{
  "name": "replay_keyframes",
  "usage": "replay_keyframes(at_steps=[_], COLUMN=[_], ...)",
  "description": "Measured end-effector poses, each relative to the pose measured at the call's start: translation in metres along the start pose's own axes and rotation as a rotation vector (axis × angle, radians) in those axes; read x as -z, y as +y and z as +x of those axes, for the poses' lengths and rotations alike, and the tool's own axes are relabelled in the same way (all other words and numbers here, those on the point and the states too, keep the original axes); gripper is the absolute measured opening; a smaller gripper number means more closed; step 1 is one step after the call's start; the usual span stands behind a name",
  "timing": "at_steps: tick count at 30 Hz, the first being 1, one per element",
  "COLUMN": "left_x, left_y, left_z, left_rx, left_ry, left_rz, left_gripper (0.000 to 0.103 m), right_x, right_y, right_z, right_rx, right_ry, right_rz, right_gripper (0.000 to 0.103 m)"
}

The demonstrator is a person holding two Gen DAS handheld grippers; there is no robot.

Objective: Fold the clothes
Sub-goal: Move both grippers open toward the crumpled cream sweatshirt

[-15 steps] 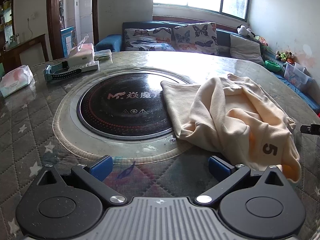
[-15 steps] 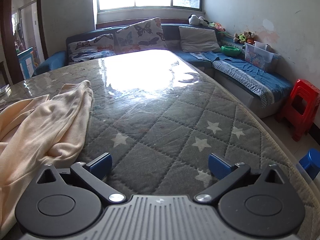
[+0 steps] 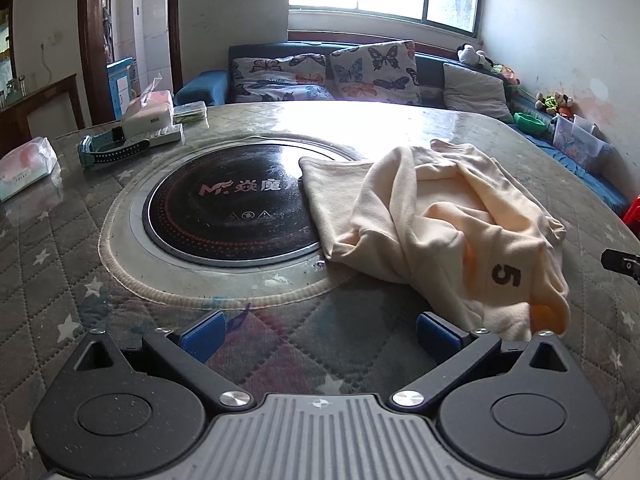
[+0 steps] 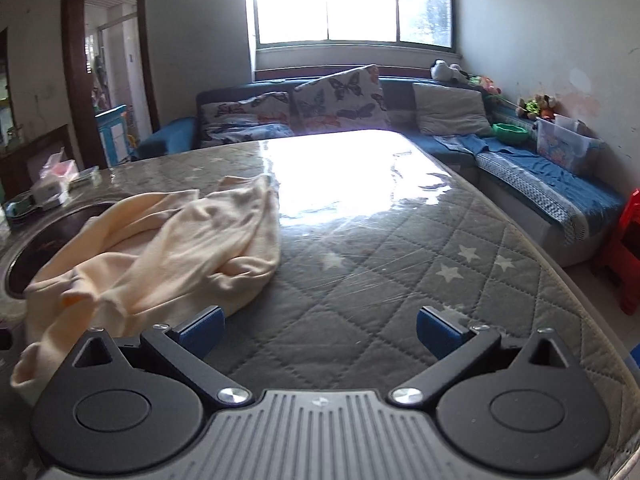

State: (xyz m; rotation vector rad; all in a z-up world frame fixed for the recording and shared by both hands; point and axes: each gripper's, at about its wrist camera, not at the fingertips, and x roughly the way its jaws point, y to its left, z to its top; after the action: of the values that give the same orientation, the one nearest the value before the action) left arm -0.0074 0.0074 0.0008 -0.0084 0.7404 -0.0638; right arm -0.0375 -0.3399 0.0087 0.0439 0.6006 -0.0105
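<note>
Blue pads [image 3: 202,336] on black fingers, spread wide on the left tool [image 3: 320,338], nothing between them but quilted grey counter [image 3: 48,240] with white stars under a clear glossy sheet. Same wide-open stance on the right tool [image 4: 320,334], its pads [image 4: 434,330] apart over bare quilting, gripping nothing. Just beyond the left tool's right finger, a cream garment [image 3: 432,220] lying crumpled on the counter, unfolded, a dark numeral 5 [image 3: 506,276] printed near its closest edge, orange lining peeping at the hem. Seen from the right wrist, the same garment [image 4: 160,248] heaped to the left, its near edge close beside the left pad though not between the fingers. Past that, a round black hob plate [image 3: 224,208] sunk into the counter, ringed in pale trim, one flat corner of the garment draped over its right side. Further left, a tissue pack [image 3: 24,168], a wristwatch with dark strap [image 3: 108,148] and a small white box [image 3: 148,114]. Farthest back, a blue sofa [image 3: 204,86] with butterfly cushions [image 3: 372,66], a grey pillow [image 3: 476,90], soft toys [image 3: 554,102] along the wall, a bright window [image 4: 352,0] and a red stool [image 4: 626,248] at the right edge.
</note>
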Motion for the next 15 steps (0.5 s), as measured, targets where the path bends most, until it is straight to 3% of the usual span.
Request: replay_keyframes(at_steps=[9, 15], left_x=[0.008, 0.001], left_y=[-0.006, -0.002], left_z=[-0.008, -0.013], left_rx=[0.008, -0.022], left_ry=[-0.007, -0.016], left_rz=[0.031, 0.096], left_gripper=[0.103, 0.103], right_x=[0.011, 0.012], right_y=[0.022, 0.022], right_z=[-0.022, -0.032], right_rx=[-0.082, -0.091], right_ry=[0.025, 0.025], right_rz=[-0.047, -0.055], right_gripper=[0.103, 0.103])
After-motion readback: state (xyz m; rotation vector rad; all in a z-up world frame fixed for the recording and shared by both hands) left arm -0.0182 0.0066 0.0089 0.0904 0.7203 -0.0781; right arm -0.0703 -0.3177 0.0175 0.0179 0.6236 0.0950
